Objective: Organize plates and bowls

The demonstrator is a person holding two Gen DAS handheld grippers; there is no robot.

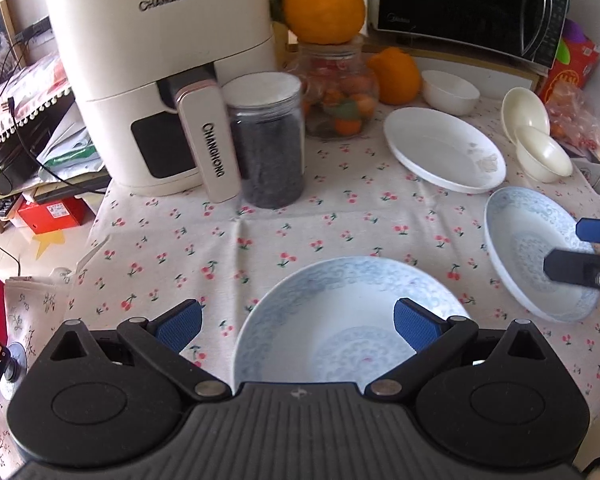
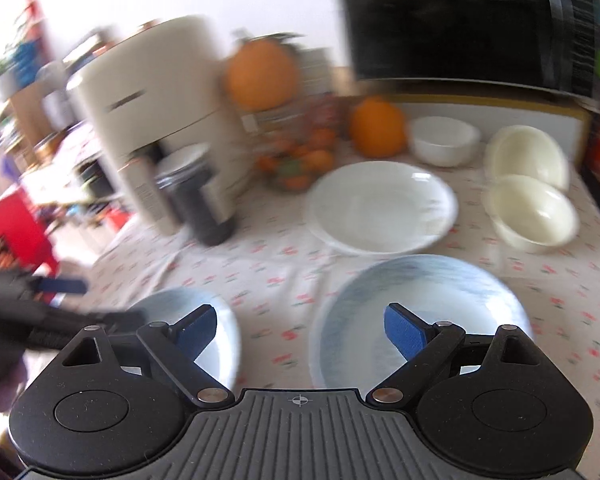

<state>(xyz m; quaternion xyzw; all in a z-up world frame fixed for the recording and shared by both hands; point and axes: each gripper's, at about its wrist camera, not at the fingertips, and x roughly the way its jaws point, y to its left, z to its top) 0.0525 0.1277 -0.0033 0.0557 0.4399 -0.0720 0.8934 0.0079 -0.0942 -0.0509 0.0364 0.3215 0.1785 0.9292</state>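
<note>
**On the bench: two blue plates under two open claws**

On the bench (image 1: 340, 216), under a cherry-print cloth, two blue-patterned plates lie apart. The near plate (image 1: 340, 320) sits below the left claw (image 1: 298, 326), whose jaws stand wide and hold nothing; one blue pad hangs over the plate's bowl, the other over the cloth. The second blue plate (image 1: 536, 252) lies to the right, under the right claw (image 1: 580, 248), also wide open and empty, as its own view shows (image 2: 300, 330).

Behind them rests a white plate (image 1: 440, 148). Further back stands a white bowl (image 1: 450, 90), and to the right two cream bowls (image 1: 536, 140), one leaning on the other. Beyond stand a dark jar (image 1: 268, 148), a fruit jar (image 1: 336, 92) with an orange (image 1: 324, 4) on top, an air fryer (image 1: 160, 68) and a microwave (image 1: 468, 4).
</note>
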